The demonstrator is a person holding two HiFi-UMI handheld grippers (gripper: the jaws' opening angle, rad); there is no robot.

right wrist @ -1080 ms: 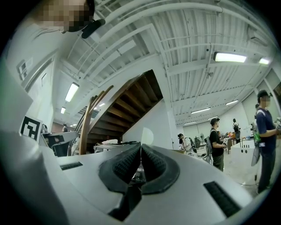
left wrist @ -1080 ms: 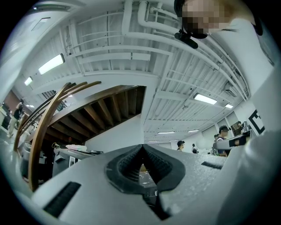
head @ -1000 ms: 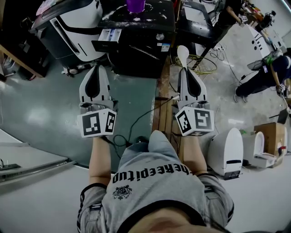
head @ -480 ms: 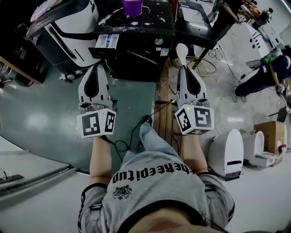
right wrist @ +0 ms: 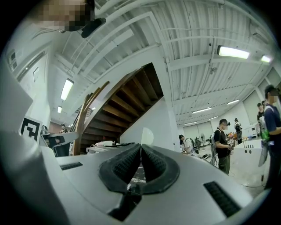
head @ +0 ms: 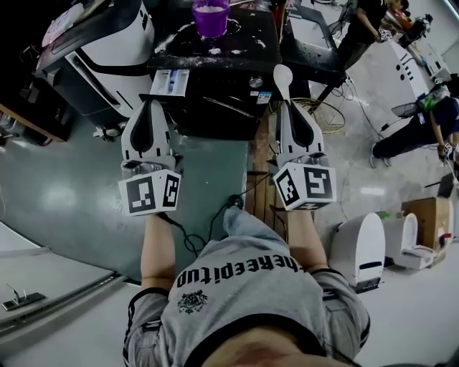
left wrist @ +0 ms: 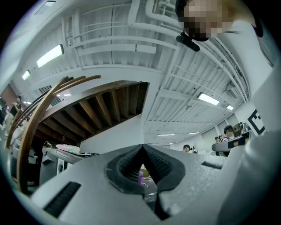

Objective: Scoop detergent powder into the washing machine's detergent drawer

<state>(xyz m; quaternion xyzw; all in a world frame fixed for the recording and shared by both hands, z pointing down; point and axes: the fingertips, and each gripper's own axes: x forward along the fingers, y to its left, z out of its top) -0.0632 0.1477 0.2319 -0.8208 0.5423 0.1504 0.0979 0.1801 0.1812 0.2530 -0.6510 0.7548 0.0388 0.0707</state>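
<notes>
White plastic spoon (head: 282,76) with a rounded bowl is sticking out past the tips of the right gripper (head: 287,106). Its long axis is running in line with the jaws, and the bowl is pointing away from the person toward the black washing machine (head: 222,86). In the head view the bowl is lying over the machine's front right edge, near a small round knob (head: 252,82). The right gripper's jaws are pressing together on the spoon's handle, and the pale bowl (right wrist: 147,135) is rising just above their tips in the right gripper view.

The left gripper (head: 149,104) is hovering with its jaws closed tip to tip and nothing between them. It is pointing at the pale detergent drawer (head: 171,82), which is jutting out from the machine's front left, its long axis toward the person. A purple cup (head: 210,14) is standing on the machine's top among white specks.
</notes>
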